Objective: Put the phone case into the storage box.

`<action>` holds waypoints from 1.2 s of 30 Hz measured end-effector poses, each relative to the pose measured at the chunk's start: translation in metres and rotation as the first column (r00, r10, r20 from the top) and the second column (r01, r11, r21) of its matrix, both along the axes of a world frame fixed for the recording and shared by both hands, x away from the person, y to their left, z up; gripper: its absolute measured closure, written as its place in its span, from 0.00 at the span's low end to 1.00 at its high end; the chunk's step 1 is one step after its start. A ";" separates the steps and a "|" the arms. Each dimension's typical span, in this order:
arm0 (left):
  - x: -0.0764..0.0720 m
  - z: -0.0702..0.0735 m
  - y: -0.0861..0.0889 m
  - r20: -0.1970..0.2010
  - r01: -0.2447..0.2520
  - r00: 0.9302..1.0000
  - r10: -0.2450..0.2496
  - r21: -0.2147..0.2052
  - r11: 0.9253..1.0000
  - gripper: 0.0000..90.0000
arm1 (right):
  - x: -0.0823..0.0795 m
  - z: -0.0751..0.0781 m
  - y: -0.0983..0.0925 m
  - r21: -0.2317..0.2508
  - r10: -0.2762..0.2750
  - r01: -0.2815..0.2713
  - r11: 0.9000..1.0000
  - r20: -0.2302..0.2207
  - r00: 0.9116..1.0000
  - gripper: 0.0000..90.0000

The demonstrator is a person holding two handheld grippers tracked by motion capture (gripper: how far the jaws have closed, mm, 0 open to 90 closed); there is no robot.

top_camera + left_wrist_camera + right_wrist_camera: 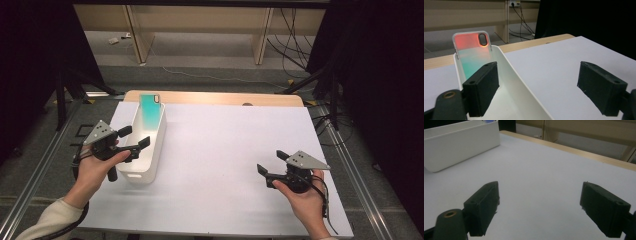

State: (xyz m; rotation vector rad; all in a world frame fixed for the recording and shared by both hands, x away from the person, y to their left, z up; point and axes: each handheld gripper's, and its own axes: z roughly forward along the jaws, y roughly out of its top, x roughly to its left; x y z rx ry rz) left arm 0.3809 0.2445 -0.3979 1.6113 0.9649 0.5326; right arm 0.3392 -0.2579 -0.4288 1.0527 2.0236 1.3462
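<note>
Fingers of the left gripper (134, 138) stand wide apart with nothing between them; one black finger (481, 88) hangs over the inside of the white bin (159, 145), the other over the table beside its long wall. The fingers of the right gripper (271, 162) are likewise spread and empty — they hover above bare white table (220, 165), well apart from the bin and pointing toward it. The phone case (150, 110) stands on end inside the bin, leaning against the far short wall; its back shows a teal-to-orange gradient with a clear rim and an oval camera cut-out near the top. In the high view the bin lies lengthwise near the table's left edge, with the left hand (95, 167) just beside its near end — the right hand (302, 197) sits toward the near right corner.
</note>
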 end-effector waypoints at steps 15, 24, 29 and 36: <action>-0.008 -0.014 -0.013 0.005 0.055 0.998 -0.055 -0.005 0.998 0.19 | -0.001 0.001 0.000 -0.013 0.000 0.000 1.000 -0.005 1.000 0.19; -0.011 -0.018 -0.013 0.004 0.075 0.997 -0.075 0.001 0.997 0.19 | -0.001 0.001 -0.001 -0.011 0.002 -0.002 1.000 -0.005 1.000 0.19; -0.013 -0.020 -0.010 0.002 0.075 0.997 -0.075 -0.004 0.997 0.19 | -0.001 0.001 -0.001 -0.014 0.007 -0.007 1.000 -0.009 1.000 0.19; -0.015 -0.023 -0.007 0.001 0.074 0.997 -0.074 -0.007 0.997 0.18 | -0.001 0.001 0.000 -0.015 0.006 -0.006 1.000 -0.009 1.000 0.19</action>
